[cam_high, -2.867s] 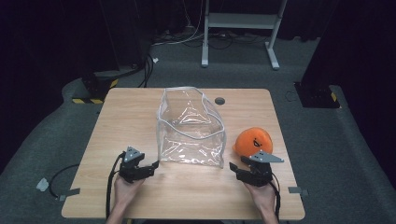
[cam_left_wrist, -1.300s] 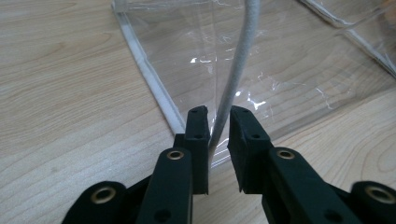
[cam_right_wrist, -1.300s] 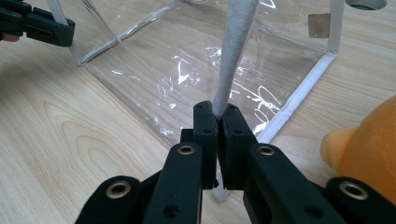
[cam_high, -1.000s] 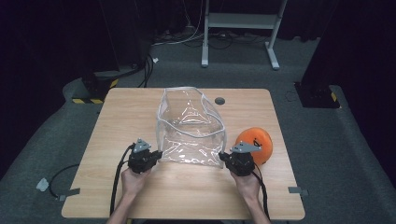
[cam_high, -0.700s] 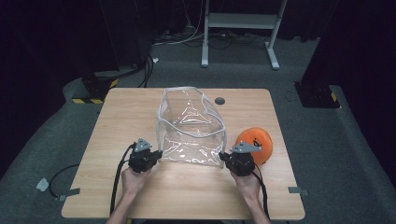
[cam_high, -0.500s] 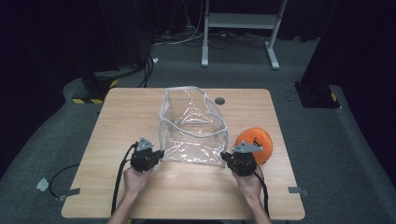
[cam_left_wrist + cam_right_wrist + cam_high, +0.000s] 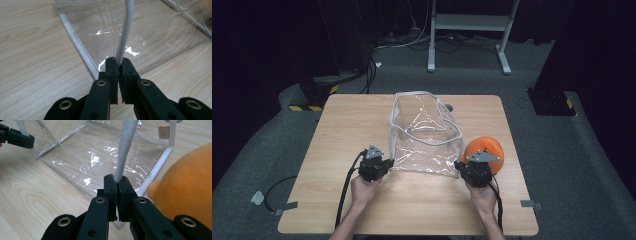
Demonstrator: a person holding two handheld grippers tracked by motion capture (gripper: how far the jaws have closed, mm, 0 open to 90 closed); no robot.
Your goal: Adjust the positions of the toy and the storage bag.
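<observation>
Fingers of both the left gripper and right gripper pinch the clear bag's white rim.

high cam looks fwd-down on table, gripper cams close along jaws, all share clear bag

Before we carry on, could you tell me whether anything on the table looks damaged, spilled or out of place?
Nothing stands out. The clear bag sits open and intact, each gripper shut on its white rim, and the orange plush rests beside it.
</observation>
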